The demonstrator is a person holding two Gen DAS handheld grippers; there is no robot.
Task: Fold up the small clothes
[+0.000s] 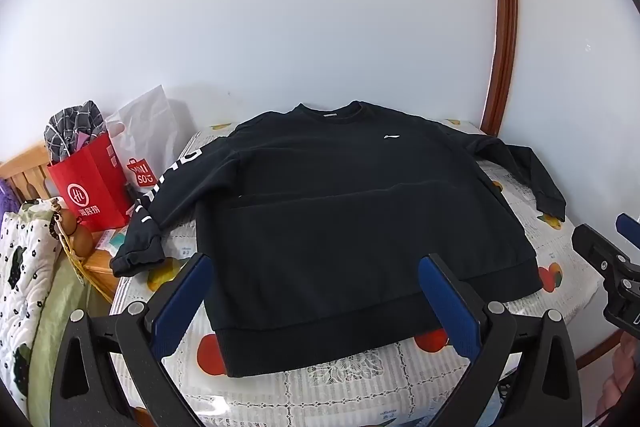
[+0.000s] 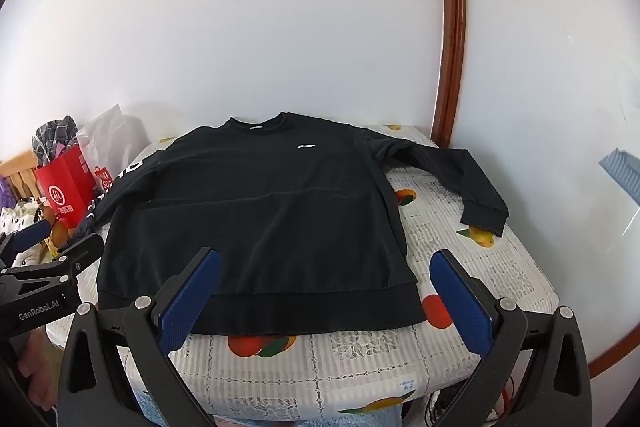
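Note:
A black long-sleeved sweatshirt [image 1: 340,203] [image 2: 256,211] lies flat, front up, on a small table with a fruit-print cloth [image 1: 360,375] [image 2: 460,239]. Its collar is at the far wall and its hem faces me. The left sleeve with white lettering [image 1: 160,203] hangs over the table's left edge. The right sleeve [image 2: 472,187] bends along the right side. My left gripper [image 1: 316,267] hovers open over the hem's left half, nothing between its blue pads. My right gripper [image 2: 324,263] hovers open over the hem's right corner. Each gripper shows at the edge of the other view.
A red paper bag [image 1: 92,183] with a checked cloth in it and a white plastic bag [image 1: 148,131] stand left of the table. A quilted blanket [image 1: 24,267] lies at the far left. A white wall and a wooden door frame [image 1: 504,27] close off the back.

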